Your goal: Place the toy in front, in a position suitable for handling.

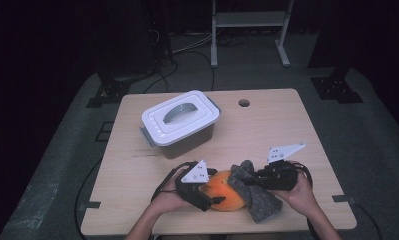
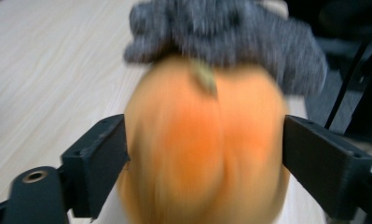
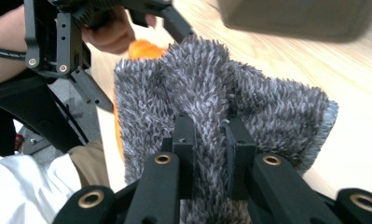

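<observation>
An orange pumpkin-like fruit (image 1: 226, 194) lies near the table's front edge, with a grey shaggy cloth (image 1: 261, 202) draped against its right side. My left gripper (image 1: 214, 197) has a jaw on each side of the fruit (image 2: 202, 154). The fruit looks blurred and spans the whole gap, and the jaws stand wide and open. In the left gripper view the cloth (image 2: 230, 32) lies over the fruit's far side. My right gripper (image 1: 252, 180) is shut on a fold of the cloth (image 3: 267, 102), pinched tight between its jaws (image 3: 210, 135). The fruit (image 3: 144, 49) peeks out behind the cloth.
A grey plastic box with a white handled lid (image 1: 179, 122) stands closed at the table's back left, and its side shows in the right gripper view (image 3: 295, 18). A round cable hole (image 1: 244, 103) sits near the wooden table's (image 1: 287, 125) far edge.
</observation>
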Demonstrator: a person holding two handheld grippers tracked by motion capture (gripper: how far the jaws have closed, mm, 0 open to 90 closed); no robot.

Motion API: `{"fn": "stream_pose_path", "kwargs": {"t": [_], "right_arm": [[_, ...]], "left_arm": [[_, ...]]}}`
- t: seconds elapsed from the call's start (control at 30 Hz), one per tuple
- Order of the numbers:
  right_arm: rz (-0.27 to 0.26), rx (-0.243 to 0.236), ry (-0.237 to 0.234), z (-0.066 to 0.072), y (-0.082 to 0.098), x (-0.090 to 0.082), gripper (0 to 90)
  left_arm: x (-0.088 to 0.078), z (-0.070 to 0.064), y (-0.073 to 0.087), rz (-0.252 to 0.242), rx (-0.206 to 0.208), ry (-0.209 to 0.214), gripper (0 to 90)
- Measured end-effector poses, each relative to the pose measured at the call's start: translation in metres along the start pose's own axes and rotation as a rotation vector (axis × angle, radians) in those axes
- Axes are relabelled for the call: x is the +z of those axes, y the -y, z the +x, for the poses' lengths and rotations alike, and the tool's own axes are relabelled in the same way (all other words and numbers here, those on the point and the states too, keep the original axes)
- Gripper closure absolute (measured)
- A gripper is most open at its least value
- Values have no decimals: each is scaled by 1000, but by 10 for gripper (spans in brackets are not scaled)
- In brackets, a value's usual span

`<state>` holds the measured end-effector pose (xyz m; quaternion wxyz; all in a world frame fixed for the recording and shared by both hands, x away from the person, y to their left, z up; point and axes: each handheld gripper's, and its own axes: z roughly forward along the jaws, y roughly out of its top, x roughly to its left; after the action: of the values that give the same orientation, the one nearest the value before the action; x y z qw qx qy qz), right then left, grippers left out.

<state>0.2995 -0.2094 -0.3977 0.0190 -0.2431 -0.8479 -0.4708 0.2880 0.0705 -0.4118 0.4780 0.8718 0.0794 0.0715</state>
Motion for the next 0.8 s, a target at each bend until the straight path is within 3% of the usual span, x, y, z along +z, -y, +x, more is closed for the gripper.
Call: {"fn": "stream_pose_path", "kwargs": {"t": [0.07,0.17,0.3,0.57,0.7,0.8], "right_arm": [[1,-22,0,6,-3,3,771],[5,-37,14,10,-5,4,771],[-16,-10,-5,2,-1,3,770],[-34,62,1,-14,11,-2,771],[-72,38,-27,-6,3,-1,771],[-62,23,-30,-2,1,3,771]], "left_arm": [[1,-3,-1,4,25,-3,167],[0,-3,3,-1,42,-3,278],[-2,0,6,-1,43,-1,351],[-8,7,15,-13,14,21,375],[-6,8,16,-16,19,33,376],[-8,8,17,-10,22,39,376]]}}
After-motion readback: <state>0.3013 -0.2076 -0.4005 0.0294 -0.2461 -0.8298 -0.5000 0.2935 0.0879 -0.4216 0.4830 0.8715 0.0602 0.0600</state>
